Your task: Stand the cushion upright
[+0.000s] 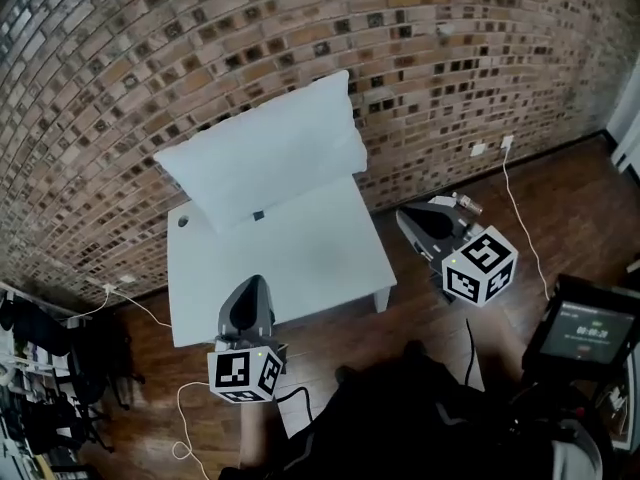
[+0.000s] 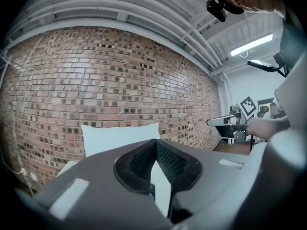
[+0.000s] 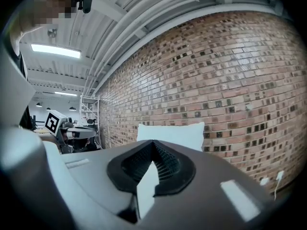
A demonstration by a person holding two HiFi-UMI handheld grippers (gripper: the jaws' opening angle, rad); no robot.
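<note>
We saw the cushion (image 1: 265,153) upright in the upper middle of the head view, standing at the back of the white table (image 1: 300,258) and leaning on the brick wall (image 1: 200,58); our left gripper (image 1: 254,286) sat at the lower left, over the table's near edge, jaws clenched on nothing; our right gripper (image 1: 410,218) hung at the middle right, beside the table, likewise clenched and empty; neither touched the cushion.

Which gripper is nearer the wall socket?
Right. The right gripper is below-left of the wall socket; the left gripper hangs farther away, over the table.
</note>
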